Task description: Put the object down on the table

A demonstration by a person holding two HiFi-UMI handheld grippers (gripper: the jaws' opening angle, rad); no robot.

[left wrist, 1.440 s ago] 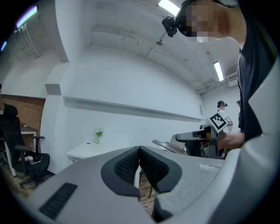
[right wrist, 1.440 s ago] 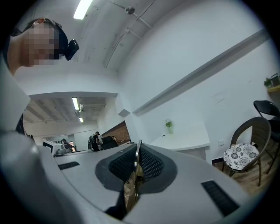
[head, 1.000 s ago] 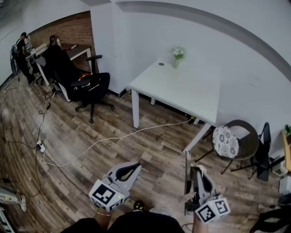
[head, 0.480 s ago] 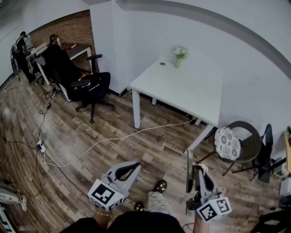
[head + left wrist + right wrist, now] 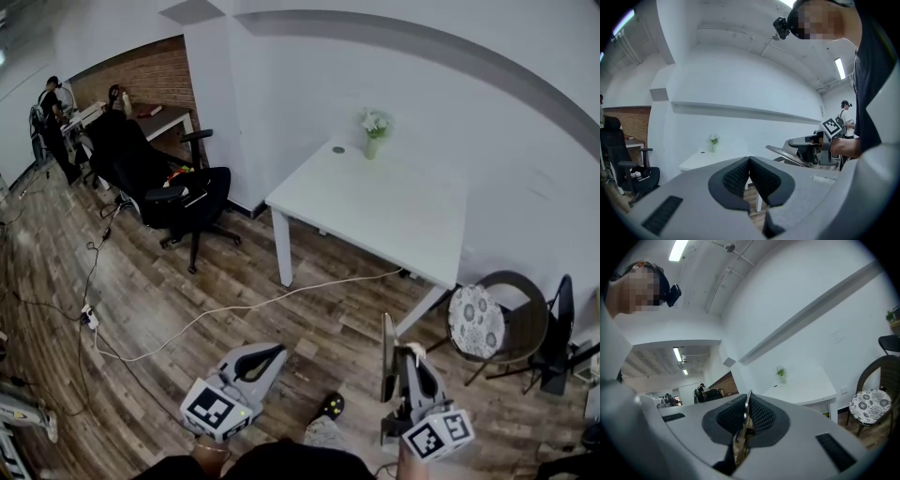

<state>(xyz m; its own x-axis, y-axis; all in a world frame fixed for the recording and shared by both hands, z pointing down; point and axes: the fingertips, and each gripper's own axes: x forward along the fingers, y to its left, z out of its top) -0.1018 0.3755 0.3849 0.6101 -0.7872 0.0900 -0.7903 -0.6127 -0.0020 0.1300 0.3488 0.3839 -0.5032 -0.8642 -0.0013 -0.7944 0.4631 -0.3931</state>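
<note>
Jaws of the left gripper [image 5: 278, 351] sit pressed together on nothing. The white table [image 5: 375, 202] stands well ahead. The right gripper [image 5: 746, 411] pinches a thin metal sheet [image 5: 386, 361] edge-up, off the table. It looks stiff, light and slippery, best held near its rim.

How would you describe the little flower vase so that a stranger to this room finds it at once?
Start at the white table by the white wall. Near its far corner stands a small pale vase with white flowers and green leaves. It is the only upright thing on the tabletop; its sole neighbour is a small flat dark disc.
</note>
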